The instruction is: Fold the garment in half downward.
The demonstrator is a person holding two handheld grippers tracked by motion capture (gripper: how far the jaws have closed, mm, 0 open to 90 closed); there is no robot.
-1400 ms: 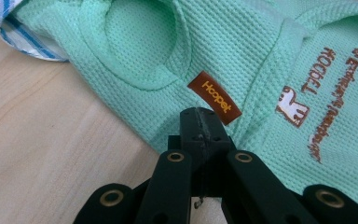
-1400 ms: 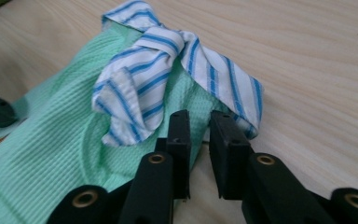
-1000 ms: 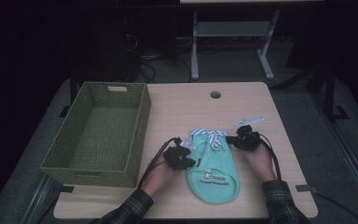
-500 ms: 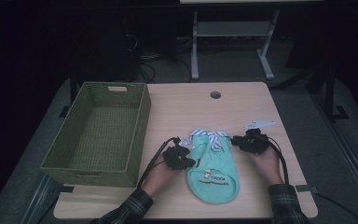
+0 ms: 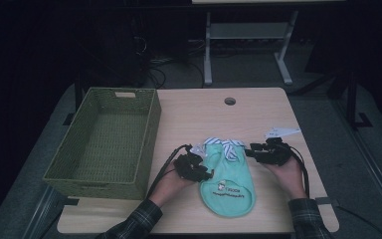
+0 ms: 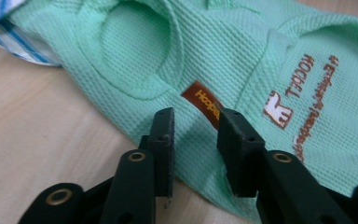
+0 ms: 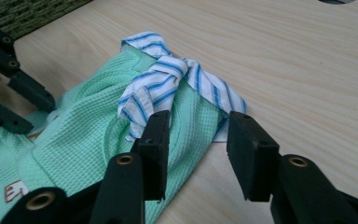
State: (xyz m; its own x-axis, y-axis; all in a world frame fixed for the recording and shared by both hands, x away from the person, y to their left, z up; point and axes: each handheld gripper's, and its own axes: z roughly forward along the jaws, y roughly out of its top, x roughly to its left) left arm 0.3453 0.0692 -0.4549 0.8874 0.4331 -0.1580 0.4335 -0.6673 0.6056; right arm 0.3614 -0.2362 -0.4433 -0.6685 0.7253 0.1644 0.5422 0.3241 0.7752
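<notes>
The small mint-green waffle-knit garment (image 5: 227, 177) with a blue-and-white striped collar (image 5: 225, 146) lies flat on the light wood-grain table (image 5: 194, 109), in the near half of it, collar end pointing away from the person and rounded hem toward the near edge. An orange sewn label (image 6: 204, 101) sits on the garment's side seam, and a brown printed logo with text (image 6: 292, 107) lies on its chest panel. The left gripper (image 5: 205, 168) rests at the garment's left edge; in the left gripper view its black jaws stand spread, having just been opening, with the garment's edge and the label lying in the gap and the pads (image 6: 164, 140) not pressing on the cloth. The right gripper (image 5: 251, 151) sits at the garment's right side near the collar; in the right gripper view its jaws are likewise spread, having just been opening, the left pad (image 7: 156, 144) over the cloth's edge, the other over bare table, nothing pinched. The striped collar is bunched just ahead of those jaws. Well to the left of the garment stands a rectangular green woven basket (image 5: 151, 124), long side facing it. Beyond the garment, near the far edge of the table, is a round cable hole (image 5: 230, 101). Plaid sleeves (image 5: 132, 226) enter from the near side of the garment.
</notes>
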